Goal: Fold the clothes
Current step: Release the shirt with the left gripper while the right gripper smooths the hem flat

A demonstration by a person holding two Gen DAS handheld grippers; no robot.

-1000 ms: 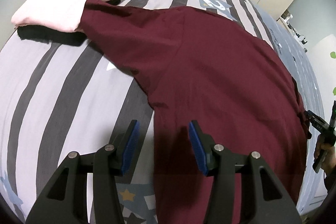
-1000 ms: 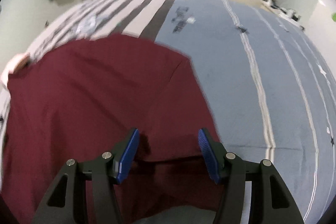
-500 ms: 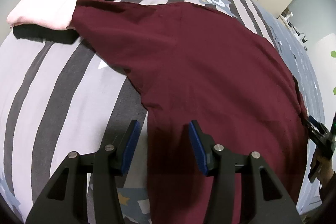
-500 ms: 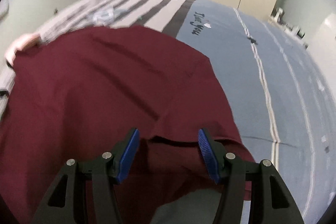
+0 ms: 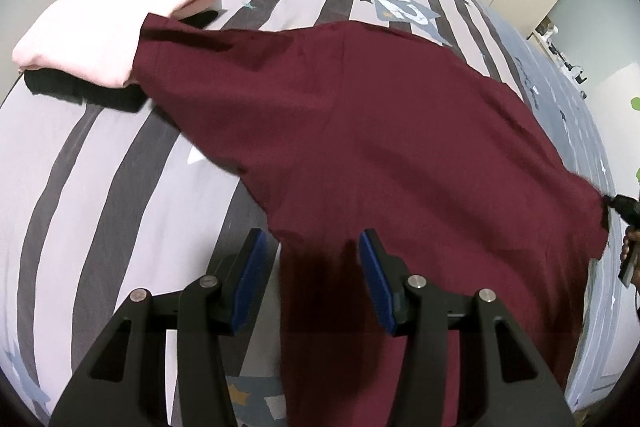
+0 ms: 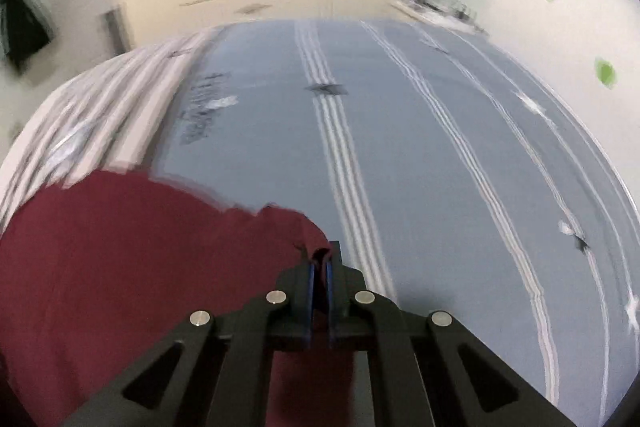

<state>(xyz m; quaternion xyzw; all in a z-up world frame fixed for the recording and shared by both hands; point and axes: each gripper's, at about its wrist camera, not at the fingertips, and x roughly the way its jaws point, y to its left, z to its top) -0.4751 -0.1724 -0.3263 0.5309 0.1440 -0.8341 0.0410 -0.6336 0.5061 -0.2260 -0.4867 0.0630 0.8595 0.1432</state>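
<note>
Soft maroon cotton shirt (image 5: 360,131) draped limply; right gripper (image 6: 319,269) pinched its edge, left gripper (image 5: 308,255) gaped over hem.

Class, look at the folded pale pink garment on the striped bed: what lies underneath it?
A flat black item shows under the folded pale pink garment, sticking out at its near edge. A maroon shirt sleeve overlaps the pink garment, hiding the rest.

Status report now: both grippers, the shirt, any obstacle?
Right gripper shut on maroon shirt edge. Left gripper open over near hem. One sleeve lies on folded pink garment.
</note>
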